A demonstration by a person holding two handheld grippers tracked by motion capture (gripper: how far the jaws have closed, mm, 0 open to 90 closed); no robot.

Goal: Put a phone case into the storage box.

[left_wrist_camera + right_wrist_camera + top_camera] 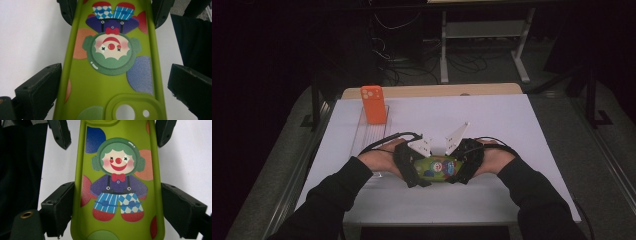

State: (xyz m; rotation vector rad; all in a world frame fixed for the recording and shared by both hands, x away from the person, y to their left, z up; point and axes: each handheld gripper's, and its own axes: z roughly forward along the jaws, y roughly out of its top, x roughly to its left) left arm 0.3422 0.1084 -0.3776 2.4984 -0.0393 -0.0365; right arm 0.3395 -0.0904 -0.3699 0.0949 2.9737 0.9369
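A: What is seen between the two claws?

B: A green phone case point(438, 167) printed with a clown is held over the white counter point(512, 130), near its front edge. It is gripped at one end by the left claw point(416, 172) and at the other by the right claw point(462, 170).

A: Are both claws clenched on it?

B: In the left gripper view the case point(110, 75) is seen running between the jaws, whose pads are set against its long edges at the camera-hole end. In the right gripper view the jaws are likewise pressed against the edges of the case point(117, 182) at the clown's feet. Both are judged to be grasping the case.

A: Which step is judged to be in hand?

B: A two-handed hold, probably before the case is carried or fitted. An orange phone point(374, 104) is seen standing upright in a clear tray point(367, 135) at the far left, well apart.

A: What is called for next?

B: An even grip is to be kept, so that the soft case is not bent or dropped.
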